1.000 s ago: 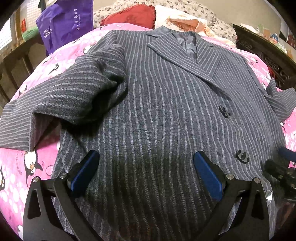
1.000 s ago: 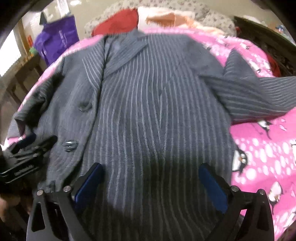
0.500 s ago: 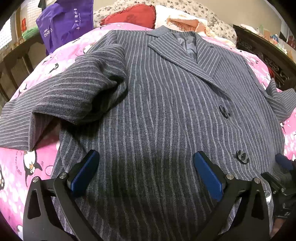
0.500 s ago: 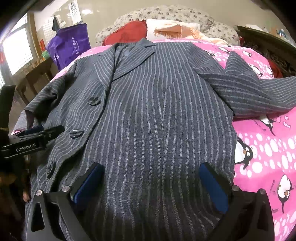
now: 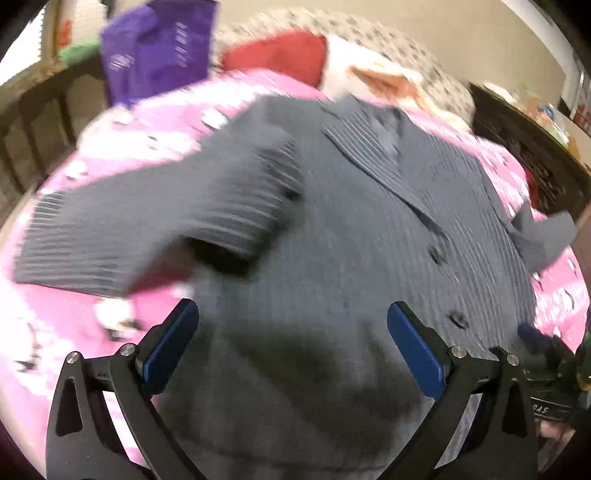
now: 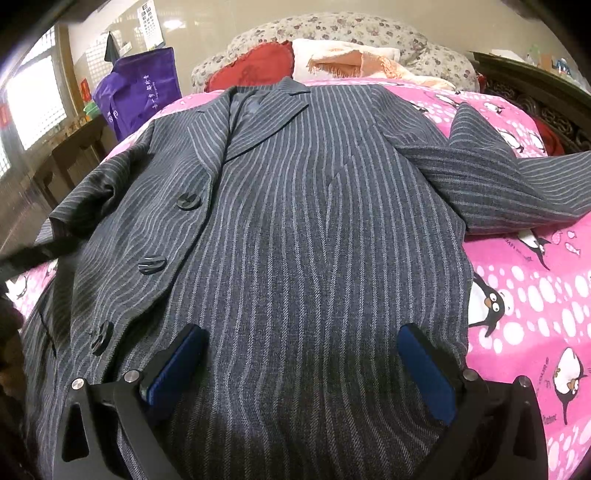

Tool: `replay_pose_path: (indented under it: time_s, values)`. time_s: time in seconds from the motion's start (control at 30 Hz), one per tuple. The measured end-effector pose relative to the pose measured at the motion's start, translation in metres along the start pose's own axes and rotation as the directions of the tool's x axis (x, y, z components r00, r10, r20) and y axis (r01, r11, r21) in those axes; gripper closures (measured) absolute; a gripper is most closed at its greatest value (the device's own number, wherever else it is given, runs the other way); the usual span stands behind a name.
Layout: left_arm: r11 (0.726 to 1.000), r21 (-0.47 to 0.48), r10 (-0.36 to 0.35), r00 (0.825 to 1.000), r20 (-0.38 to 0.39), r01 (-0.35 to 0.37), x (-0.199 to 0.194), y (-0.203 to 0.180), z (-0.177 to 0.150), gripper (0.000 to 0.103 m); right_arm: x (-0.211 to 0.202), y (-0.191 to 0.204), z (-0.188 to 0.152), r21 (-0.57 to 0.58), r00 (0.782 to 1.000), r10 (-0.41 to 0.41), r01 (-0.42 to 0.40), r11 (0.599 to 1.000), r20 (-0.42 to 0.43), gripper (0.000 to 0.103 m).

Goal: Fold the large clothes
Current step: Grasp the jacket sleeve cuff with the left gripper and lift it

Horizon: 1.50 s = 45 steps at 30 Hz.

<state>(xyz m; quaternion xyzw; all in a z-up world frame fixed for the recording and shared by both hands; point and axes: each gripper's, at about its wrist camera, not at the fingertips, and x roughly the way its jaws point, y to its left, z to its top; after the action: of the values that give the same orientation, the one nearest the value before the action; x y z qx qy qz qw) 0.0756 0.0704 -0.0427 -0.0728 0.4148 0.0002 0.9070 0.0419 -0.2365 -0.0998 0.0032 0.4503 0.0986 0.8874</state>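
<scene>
- Jacket [image 6: 295,229]: grey w/ pale pinstripes, lies front-up and spread over the pink penguin bedspread [image 6: 535,295], collar toward the pillows.
- Left gripper [image 5: 291,354]: wide open, blue pads [image 5: 171,345] well apart, nothing btwn them; hangs over the jacket's lower front near its left edge. View is motion-blurred, so can't tell if the pads touch cloth.
- Right gripper [image 6: 303,373]: wide open too, holds nothing; over the lower hem area, pads [image 6: 424,373] apart w/ striped cloth showing btwn them.
- Left sleeve [image 5: 147,229]: folded across, cuff out on the bedspread on the left of the left-wrist view.
- Right sleeve [image 6: 509,184]: stretched out sideways on the bedspread, bent near the shoulder.
- Three dark buttons [image 6: 152,265] run down the front edge; lapels [image 6: 266,122] lie flat and open.
- Behind the collar: red cushion [image 6: 251,68], peach cloth [image 6: 354,61], flowered pillow [image 6: 332,27].
- Purple bag [image 6: 144,88] beside the bed at far left, by a wooden rail [image 5: 40,122].
</scene>
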Motion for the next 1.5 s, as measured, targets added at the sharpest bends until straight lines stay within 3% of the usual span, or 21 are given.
replay_pose_path:
  time_s: [0.2, 0.27, 0.37, 0.43, 0.53, 0.6, 0.67, 0.73, 0.8, 0.87, 0.93, 1.0, 1.07, 1.13, 1.23, 1.33, 1.37, 1.43, 1.5]
  values:
    - [0.995, 0.0, 0.099, 0.987, 0.125, -0.1, -0.034, 0.043, 0.002, 0.0, 0.0, 0.0, 0.0, -0.001, 1.0, -0.001, 0.001, 1.0, 0.0, 0.0]
    - [0.995, -0.016, 0.104, 0.992, 0.071, -0.103, -0.026, 0.063, -0.001, 0.0, 0.0, 0.0, 0.0, 0.0, 1.0, 0.0, 0.0, 1.0, 0.0, 0.0]
    - [0.989, -0.123, 0.092, 0.994, 0.054, -0.085, -0.025, 0.101, -0.006, 0.001, 0.0, 0.0, 0.0, 0.0, 1.0, 0.0, 0.0, 1.0, -0.001, 0.0]
    - [0.969, -0.247, 0.026, 0.995, 0.093, -0.002, -0.03, 0.137, -0.009, 0.001, 0.0, 0.0, 0.0, 0.0, 1.0, 0.0, 0.0, 1.0, 0.0, 0.0]
    - [0.881, -0.456, -0.074, 0.988, 0.137, 0.129, -0.028, 0.195, -0.014, 0.001, 0.0, 0.0, 0.0, 0.0, 1.0, 0.002, -0.002, 1.0, 0.0, 0.0]
    - [0.785, -0.586, -0.134, 0.978, 0.158, 0.202, -0.014, 0.231, -0.019, 0.003, 0.0, 0.0, 0.0, 0.0, 1.0, 0.001, -0.001, 1.0, 0.0, 0.0]
    - [0.715, -0.64, -0.201, 0.96, 0.195, 0.28, 0.001, 0.25, -0.021, 0.008, 0.0, 0.0, 0.0, 0.0, 1.0, 0.001, -0.001, 1.0, 0.0, 0.0]
    - [0.697, -0.649, -0.215, 0.952, 0.216, 0.305, 0.008, 0.258, -0.014, 0.009, 0.0, 0.0, 0.0, 0.0, 1.0, 0.001, -0.001, 1.0, 0.0, 0.0]
    - [0.717, -0.639, -0.205, 0.96, 0.189, 0.279, 0.016, 0.26, 0.0, 0.012, 0.0, 0.0, 0.0, 0.0, 1.0, 0.002, -0.002, 1.0, -0.001, 0.0]
    - [0.732, -0.635, -0.187, 0.969, 0.161, 0.246, 0.026, 0.267, 0.013, 0.034, 0.0, 0.0, 0.0, 0.0, 1.0, 0.002, -0.002, 1.0, 0.0, 0.0]
    - [0.736, -0.643, -0.171, 0.977, 0.129, 0.214, 0.032, 0.275, 0.021, 0.066, 0.0, 0.0, 0.0, 0.0, 1.0, 0.001, -0.001, 1.0, 0.0, 0.0]
    - [0.773, -0.619, -0.123, 0.99, 0.074, 0.142, 0.033, 0.274, 0.025, 0.089, 0.0, 0.0, 0.0, 0.0, 1.0, 0.002, -0.002, 1.0, 0.0, 0.0]
    - [0.836, -0.548, -0.025, 0.999, 0.029, 0.037, 0.027, 0.267, 0.033, 0.096, 0.0, 0.0, 0.0, 0.0, 1.0, 0.001, -0.001, 1.0, 0.0, 0.0]
    - [0.866, -0.498, 0.07, 0.996, 0.059, -0.031, 0.008, 0.261, 0.04, 0.098, 0.0, 0.0, 0.0, -0.001, 1.0, 0.001, -0.001, 1.0, 0.0, 0.0]
    - [0.851, -0.519, 0.219, 0.951, 0.218, -0.077, -0.046, 0.277, 0.057, 0.098, 0.0, -0.001, 0.0, -0.001, 1.0, 0.002, -0.002, 1.0, 0.001, 0.0]
    - [0.805, -0.583, 0.334, 0.896, 0.291, -0.11, -0.091, 0.306, 0.068, 0.098, 0.0, -0.001, 0.0, -0.001, 1.0, 0.002, -0.002, 1.0, 0.001, 0.0]
    - [0.797, -0.593, 0.349, 0.887, 0.302, -0.112, -0.1, 0.314, 0.071, 0.098, 0.0, 0.0, 0.0, 0.0, 1.0, 0.003, -0.003, 1.0, 0.001, 0.0]
    - [0.812, -0.574, 0.33, 0.895, 0.3, -0.107, -0.104, 0.318, 0.079, 0.098, 0.0, -0.001, 0.001, 0.0, 1.0, 0.003, -0.003, 1.0, 0.001, 0.0]
    - [0.853, -0.511, 0.297, 0.902, 0.313, -0.103, -0.1, 0.3, 0.088, 0.098, 0.0, -0.001, 0.001, 0.0, 1.0, 0.003, -0.003, 1.0, 0.0, 0.0]
